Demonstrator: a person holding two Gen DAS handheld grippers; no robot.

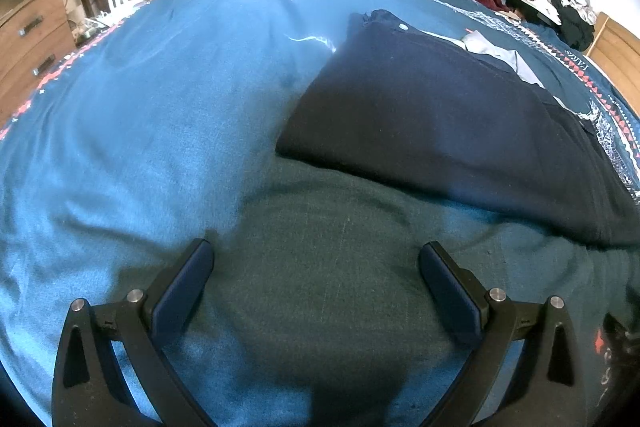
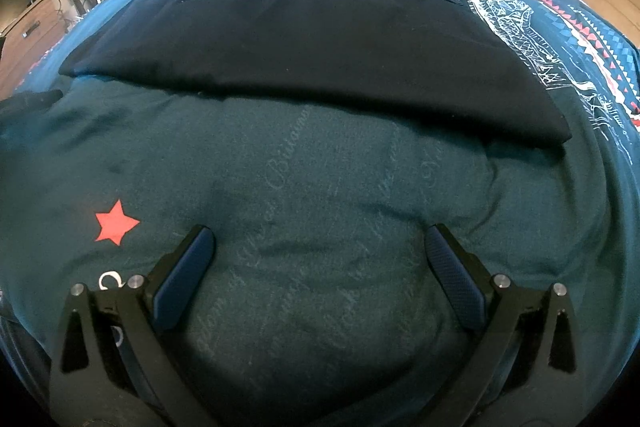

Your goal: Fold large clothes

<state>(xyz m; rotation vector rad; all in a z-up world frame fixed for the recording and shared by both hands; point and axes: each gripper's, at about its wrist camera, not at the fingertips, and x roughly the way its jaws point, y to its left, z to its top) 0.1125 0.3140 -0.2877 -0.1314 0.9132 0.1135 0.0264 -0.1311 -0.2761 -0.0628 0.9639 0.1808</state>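
On the bed [image 1: 132, 99], a dark navy garment [image 1: 432, 115] is seen lying folded flat over the blue bedspread, with a pale grey collar [image 1: 500, 57] showing at its far edge. In the left wrist view it sits at about 2 o'clock from the left gripper [image 1: 316, 279], whose jaws are spread wide apart and hold nothing. In the right wrist view the garment [image 2: 312, 43] lies at 12 o'clock, well ahead of the right gripper [image 2: 320, 259], whose jaws are likewise wide apart and empty, above bedding printed with a red star [image 2: 116, 221].

A slip is judged possible if only the top layer is pinched: the fold could be dragged open. The loose bedspread could also be caught together with the hem, since both are dark and lie in contact.

The garment's long axis is seen running from 9 to 3 o'clock across the right view, slanting from 11 to 4 o'clock in the left view; the collar points away, toward 12 o'clock.
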